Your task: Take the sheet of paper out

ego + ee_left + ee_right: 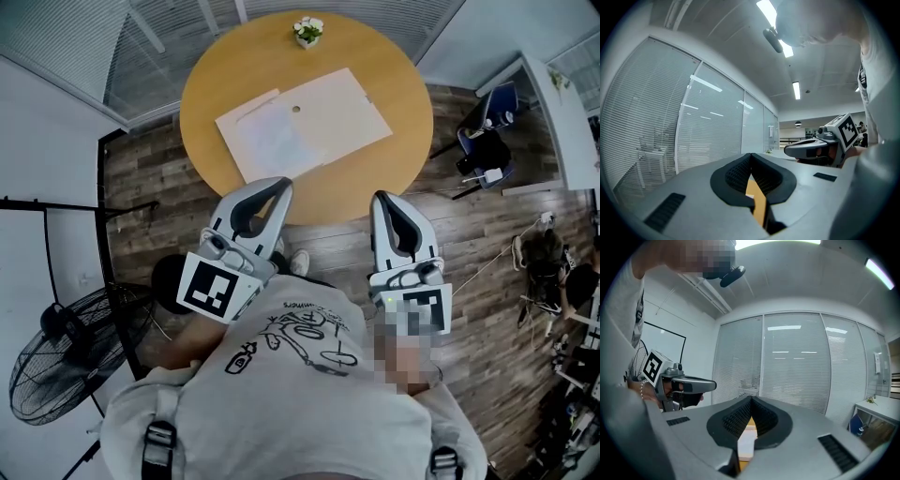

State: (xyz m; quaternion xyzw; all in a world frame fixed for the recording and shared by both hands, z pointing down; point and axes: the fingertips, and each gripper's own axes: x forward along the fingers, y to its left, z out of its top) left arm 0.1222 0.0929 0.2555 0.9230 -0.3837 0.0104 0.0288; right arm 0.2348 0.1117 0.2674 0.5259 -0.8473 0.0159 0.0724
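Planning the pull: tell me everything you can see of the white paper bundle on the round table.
The paper bundle lies flat and skewed near the middle of the round wooden table. It looks like a large white envelope or folder with a small round mark near its far edge; a paler, bluish sheet overlaps its left end. Only the table touches it.

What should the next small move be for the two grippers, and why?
Probably ease both forward over the table and open the jaws. The left gripper and right gripper are both shut and empty, held short of the table's near edge, while the white folder with the sheet lies untouched further in.
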